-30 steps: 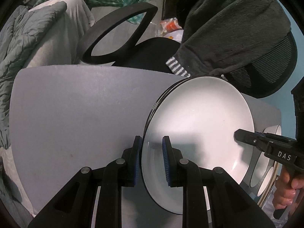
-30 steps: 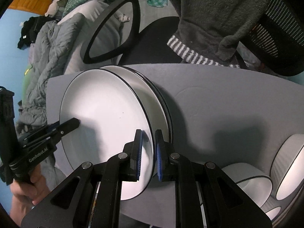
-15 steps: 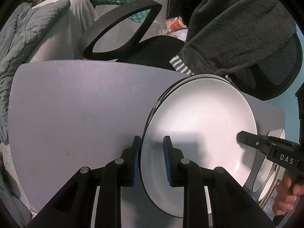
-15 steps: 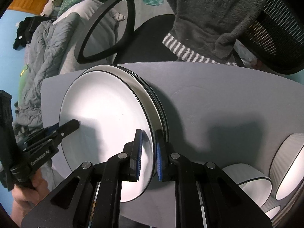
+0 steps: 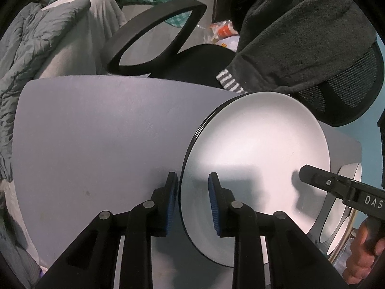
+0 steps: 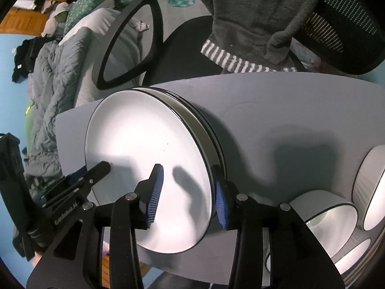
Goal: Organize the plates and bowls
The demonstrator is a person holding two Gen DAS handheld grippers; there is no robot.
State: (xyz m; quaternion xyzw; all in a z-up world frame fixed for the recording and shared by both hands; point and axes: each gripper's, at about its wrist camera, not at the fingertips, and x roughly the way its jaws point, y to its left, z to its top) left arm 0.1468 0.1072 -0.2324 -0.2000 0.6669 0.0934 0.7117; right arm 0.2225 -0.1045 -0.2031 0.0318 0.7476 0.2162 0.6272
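Observation:
A stack of white plates with black rims (image 5: 255,154) lies on the grey table (image 5: 96,132); it also shows in the right wrist view (image 6: 149,159). My left gripper (image 5: 192,202) straddles the stack's near-left rim, its jaws open with a gap on either side. My right gripper (image 6: 186,195) straddles the opposite rim, jaws wide open and apart from the plates. Each gripper shows in the other's view, the right one (image 5: 312,175) and the left one (image 6: 96,171).
White bowls with black rims (image 6: 329,214) stand at the table's right end, more behind them (image 6: 375,185). A black office chair (image 5: 156,38) draped with a dark robe (image 5: 300,31) stands behind the table. Bedding (image 5: 36,48) lies at the left.
Both grippers have opened, the right one widely, and let go of the plate stack. The stack now rests on the table.

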